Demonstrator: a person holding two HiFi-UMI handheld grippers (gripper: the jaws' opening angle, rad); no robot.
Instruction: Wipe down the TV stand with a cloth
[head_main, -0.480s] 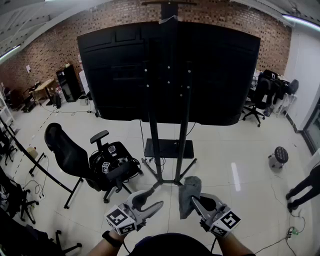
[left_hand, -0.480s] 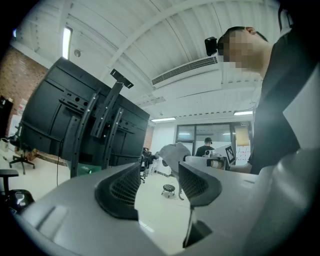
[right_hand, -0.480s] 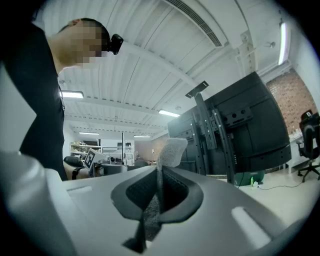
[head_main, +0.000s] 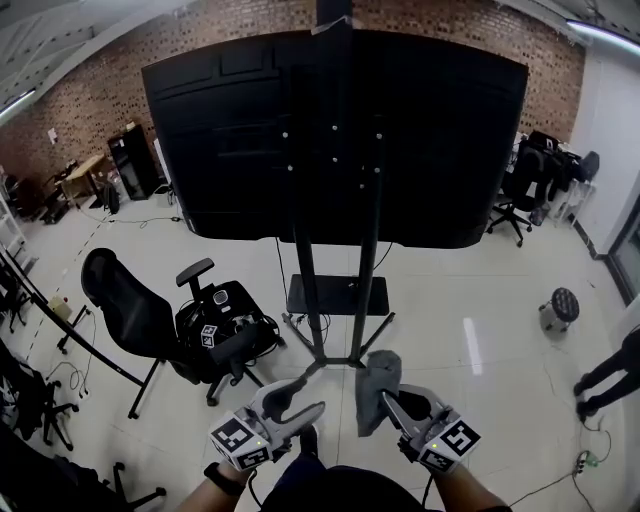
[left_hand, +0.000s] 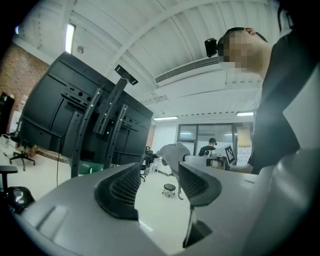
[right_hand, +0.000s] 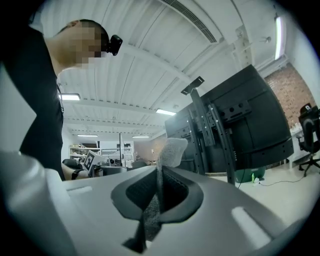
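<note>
- Down at the bottom centre of the head view, the left gripper (head_main: 303, 398) was held with its jaws apart and nothing between them.
- Just right of it, the right gripper (head_main: 390, 402) was clamped on a grey cloth (head_main: 377, 383) that stood up above its jaws.
- Beyond both, at mid-frame, the TV stand (head_main: 338, 296) rose on two dark uprights, apart from the cloth.
- At mid-left sat a black office chair (head_main: 150, 320).
- Farthest, the TV (head_main: 440, 140) showed its black back across the upper frame.
</note>
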